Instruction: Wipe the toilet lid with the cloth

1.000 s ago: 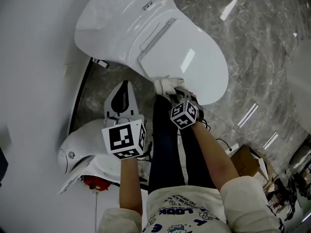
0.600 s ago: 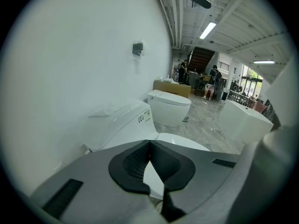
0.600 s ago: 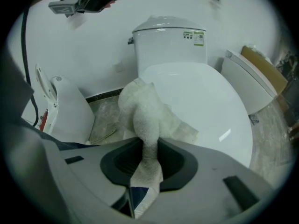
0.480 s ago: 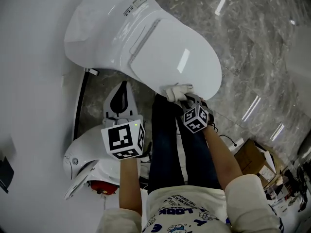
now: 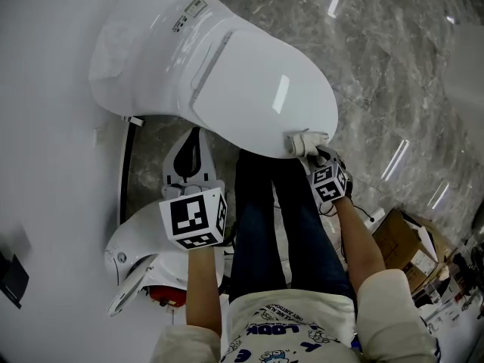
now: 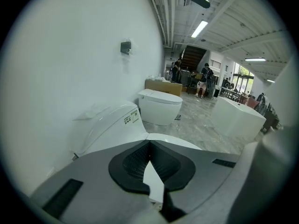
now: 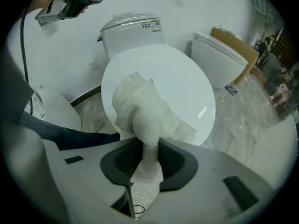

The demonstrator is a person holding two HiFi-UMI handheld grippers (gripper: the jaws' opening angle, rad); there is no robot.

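Slippage risk: right gripper (image 7: 148, 146) jaws clamp crumpled white cloth (image 7: 142, 108) at rim of glossy white toilet lid (image 5: 249, 89); left gripper (image 6: 149, 146) jaws closed, empty.

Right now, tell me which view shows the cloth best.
The right gripper view: the cloth fills its centre, pinched in the right gripper and lying on the toilet lid. The head view shows only a small white bunch at the lid's near edge. The left gripper view does not show it.

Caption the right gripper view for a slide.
Right gripper, jaws shut on a white cloth, presses it to the toilet lid's front.
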